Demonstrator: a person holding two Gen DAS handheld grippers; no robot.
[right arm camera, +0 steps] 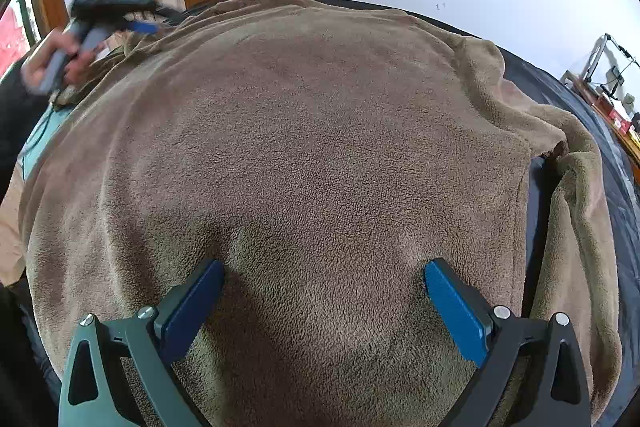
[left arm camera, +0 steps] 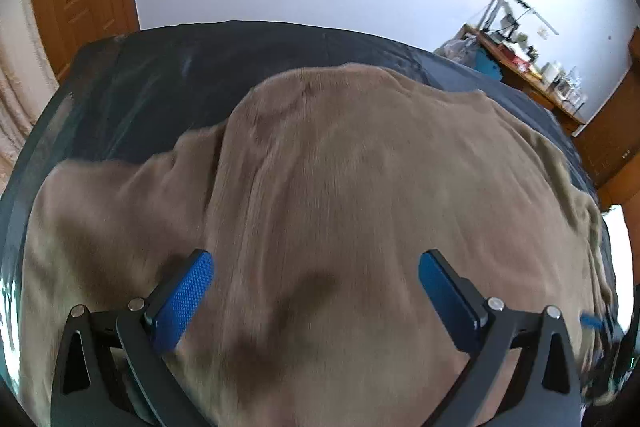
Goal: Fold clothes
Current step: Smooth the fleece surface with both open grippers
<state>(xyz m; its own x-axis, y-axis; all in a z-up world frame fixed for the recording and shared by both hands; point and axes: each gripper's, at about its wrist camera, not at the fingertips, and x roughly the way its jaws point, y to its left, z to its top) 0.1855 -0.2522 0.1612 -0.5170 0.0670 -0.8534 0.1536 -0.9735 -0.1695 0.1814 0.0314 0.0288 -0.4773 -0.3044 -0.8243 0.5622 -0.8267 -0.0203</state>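
A brown fleece garment (right arm camera: 320, 131) lies spread flat over the dark-covered bed (left arm camera: 152, 75), one sleeve (right arm camera: 576, 211) trailing along its right edge. The right tongs (right arm camera: 324, 279) stand fully spread directly over the cloth's near middle, holding nothing. The left tongs (left arm camera: 316, 267) are likewise wide apart and empty, over the garment. The sleeve lies rightward, nearer the right hand; likely the next fold.

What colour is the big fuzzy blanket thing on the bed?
Brown, a plain taupe fleece; the right wrist view shows it best.
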